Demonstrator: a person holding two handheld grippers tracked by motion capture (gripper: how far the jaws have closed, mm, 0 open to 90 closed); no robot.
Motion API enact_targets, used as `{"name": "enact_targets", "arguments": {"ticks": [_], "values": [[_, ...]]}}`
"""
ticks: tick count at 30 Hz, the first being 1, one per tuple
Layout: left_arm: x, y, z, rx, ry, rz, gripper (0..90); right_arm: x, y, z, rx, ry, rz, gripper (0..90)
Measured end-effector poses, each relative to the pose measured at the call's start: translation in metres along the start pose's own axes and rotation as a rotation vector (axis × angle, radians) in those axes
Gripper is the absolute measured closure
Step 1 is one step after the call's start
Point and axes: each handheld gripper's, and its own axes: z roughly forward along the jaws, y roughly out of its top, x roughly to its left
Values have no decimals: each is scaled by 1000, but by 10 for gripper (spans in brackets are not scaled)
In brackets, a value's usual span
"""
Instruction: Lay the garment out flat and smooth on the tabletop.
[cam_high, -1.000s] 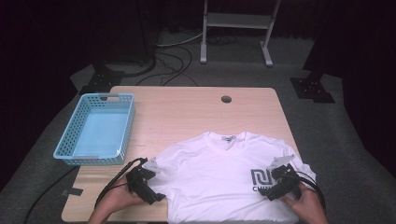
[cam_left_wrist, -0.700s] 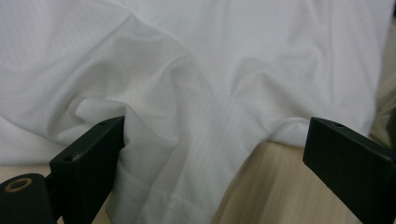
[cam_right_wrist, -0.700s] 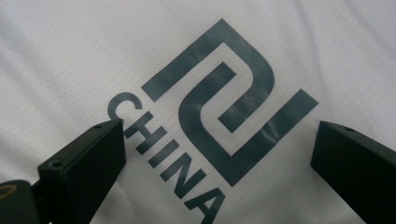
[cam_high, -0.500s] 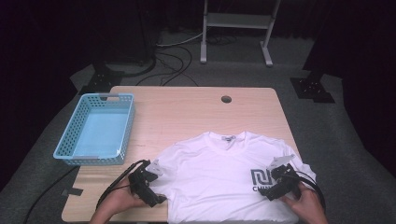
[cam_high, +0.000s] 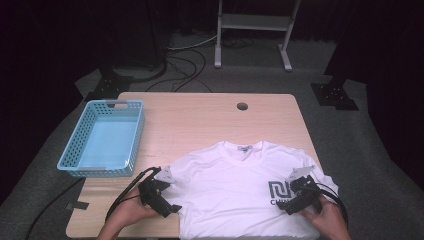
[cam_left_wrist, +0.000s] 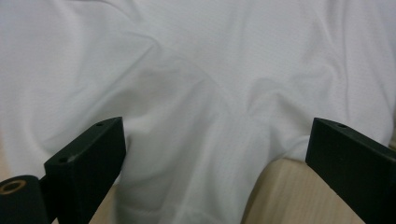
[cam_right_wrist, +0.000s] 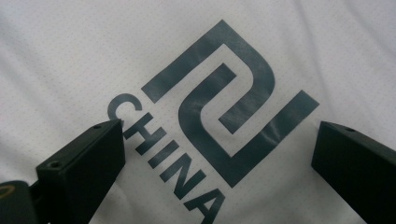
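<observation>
a white t-shirt is spread flat at the near edge of the surface, towards its right corner. the left tool, jaws wide apart, is held at the shirt's left side. the right tool, likewise open, is poised over the dark printed logo. a blue basket is seen at the left edge.

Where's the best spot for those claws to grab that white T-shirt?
Probably its side edges. The T-shirt lies flat, so only edges offer a fold to pinch. The left gripper could come from its left edge, where cloth meets the table; the right gripper from the opposite side.
</observation>
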Motion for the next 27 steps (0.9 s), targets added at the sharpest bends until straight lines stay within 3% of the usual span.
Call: {"name": "enact_targets", "arguments": {"ticks": [3, 6, 10, 12, 13, 14, 15, 18, 19, 22, 25, 27], "values": [[0, 0, 10, 13, -30, -4, 33, 0, 0, 0, 0, 0, 0, 21], [-2, -2, 9, 4, -59, -15, 11, 0, 0, 0, 0, 0, 0, 21], [-6, -8, 3, 56, -66, -1, 13, 0, 0, 0, 1, 1, -3, 21], [-6, -9, 1, 70, -51, 0, 13, 0, 0, 0, 2, 2, -5, 21], [-3, -11, 0, 90, 6, 2, 13, 0, 0, 0, 4, 2, -6, 21], [-3, -11, 0, 90, 6, 2, 13, 0, 0, 0, 4, 2, -6, 21], [2, -11, 1, 83, 50, -10, 13, 0, 1, 0, 10, 2, -7, 21], [8, -9, 3, 71, 79, -17, 12, 0, 2, 0, 19, 2, -7, 21], [14, -5, 2, 62, 113, -27, 12, -1, 2, 0, 20, 1, -9, 21], [20, -2, -2, -5, 114, -43, 12, 0, 2, 0, 21, 1, -5, 21], [24, 0, -4, -10, 144, -41, 12, 0, 3, 0, 23, 2, -5, 21], [30, -2, -2, -1, 135, -61, 12, 0, 3, 0, 25, 2, -6, 21]]}}
